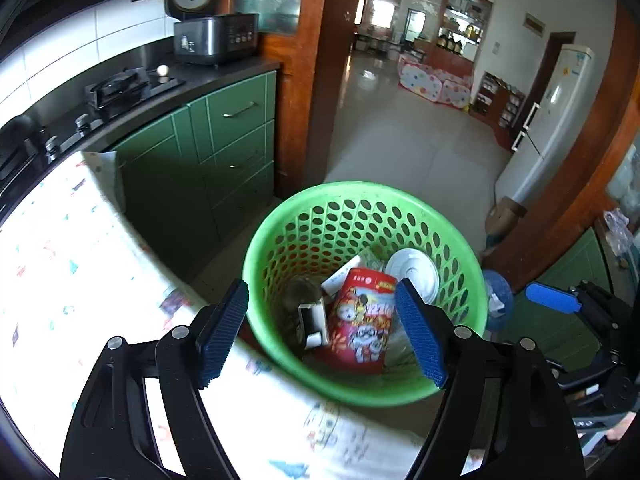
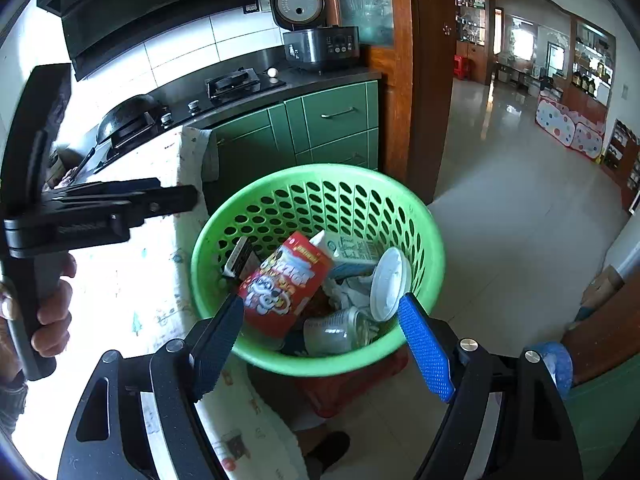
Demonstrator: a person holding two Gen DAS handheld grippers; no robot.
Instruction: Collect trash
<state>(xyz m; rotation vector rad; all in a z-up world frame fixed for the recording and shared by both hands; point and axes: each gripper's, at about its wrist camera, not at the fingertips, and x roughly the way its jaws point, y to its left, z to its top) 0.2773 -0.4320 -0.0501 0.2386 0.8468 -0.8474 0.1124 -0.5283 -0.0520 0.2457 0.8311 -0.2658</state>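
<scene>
1. Green basket (image 1: 280, 216) stands beside the patterned table (image 1: 80, 260), holding the trash.
2. Red carton (image 2: 280, 284), white lid (image 2: 390, 284), clear bottle (image 2: 332, 330) lie inside.
3. Left gripper (image 1: 320, 332) and right gripper (image 2: 320, 344) hover above, both spread, empty.

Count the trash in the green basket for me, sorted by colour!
In the green basket, as far as shows:
Red: 1, the cartoon cup
White: 3, the round lid, the milk carton, the crumpled tissue
Clear: 1, the bottle
Black and white: 1, the small box
Total: 6; more may hide underneath.
</scene>
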